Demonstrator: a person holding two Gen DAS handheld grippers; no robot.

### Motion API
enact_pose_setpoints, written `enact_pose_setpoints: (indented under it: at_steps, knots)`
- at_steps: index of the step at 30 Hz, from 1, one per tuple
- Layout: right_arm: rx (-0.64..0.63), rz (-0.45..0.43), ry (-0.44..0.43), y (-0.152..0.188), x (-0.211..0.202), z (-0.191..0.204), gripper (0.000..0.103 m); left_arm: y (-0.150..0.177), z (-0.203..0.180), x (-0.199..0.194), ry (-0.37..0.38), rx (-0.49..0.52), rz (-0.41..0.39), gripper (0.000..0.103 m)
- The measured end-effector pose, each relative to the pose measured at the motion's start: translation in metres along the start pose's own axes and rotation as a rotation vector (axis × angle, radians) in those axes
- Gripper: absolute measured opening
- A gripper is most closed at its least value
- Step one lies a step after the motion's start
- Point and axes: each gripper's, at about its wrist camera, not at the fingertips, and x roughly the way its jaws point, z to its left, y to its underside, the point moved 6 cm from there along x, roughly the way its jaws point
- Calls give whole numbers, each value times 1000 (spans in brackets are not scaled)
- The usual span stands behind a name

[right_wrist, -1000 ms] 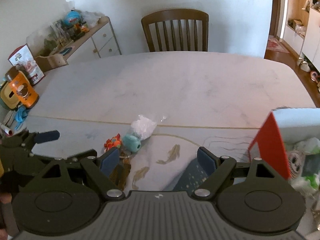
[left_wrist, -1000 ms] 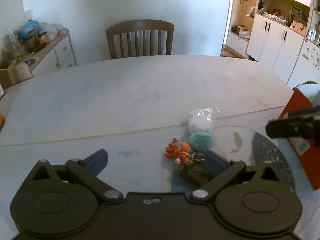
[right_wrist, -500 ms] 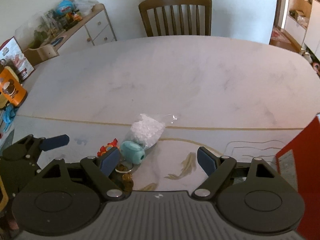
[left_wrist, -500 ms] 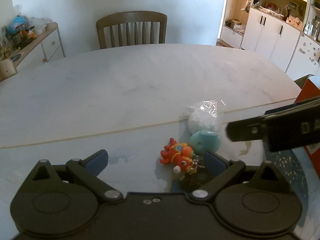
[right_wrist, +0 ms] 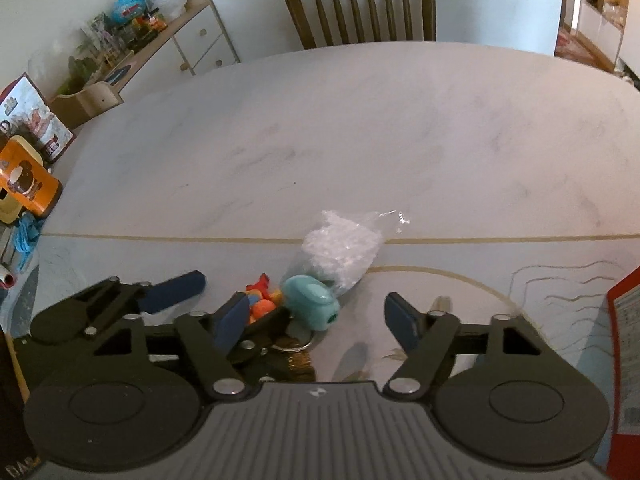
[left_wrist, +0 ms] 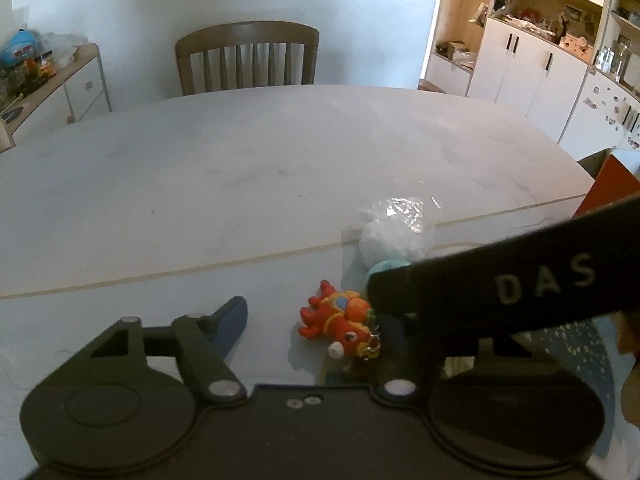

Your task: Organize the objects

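A small cluster of loose things lay near the front edge of the pale marbled oval surface [right_wrist: 360,128]: a red-and-orange toy animal keyring [left_wrist: 340,318], a rounded teal plastic piece [right_wrist: 312,306] touching it, and a crinkled clear plastic bag of white material [right_wrist: 340,250] resting against the teal piece on its far side; a metal ring [right_wrist: 294,344] and something brownish lay just in front, too hidden to identify. The right claw [right_wrist: 316,316] stood wide, its blue-padded fingers [right_wrist: 400,322] on either side of the teal piece and holding nothing. The left claw [left_wrist: 320,320] was also wide and empty, with the toy keyring between its blue-padded left finger [left_wrist: 230,322] and its right finger, which the black body of the right tool crossing in front concealed. A red-sided box [right_wrist: 624,344] stood at the right margin of the surface; judging by its position, it was probably the receptacle. The task appeared to be at an early stage: every item of the cluster was still on the surface, none was gripped, and all remained to be sorted. A brown slatted wooden chair [right_wrist: 360,4] stood beyond the far edge.
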Motion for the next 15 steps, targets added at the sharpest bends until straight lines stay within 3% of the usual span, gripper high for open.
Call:
enact_pose_setpoints:
  at_steps: [11,15]
  knots:
    - [109,20,-48,0,5,0,42,4,-4,-6,37,-20,-12,39]
    - [122,26,-54,0,4,0,32,5,-4,-7,41,-25,-15,38]
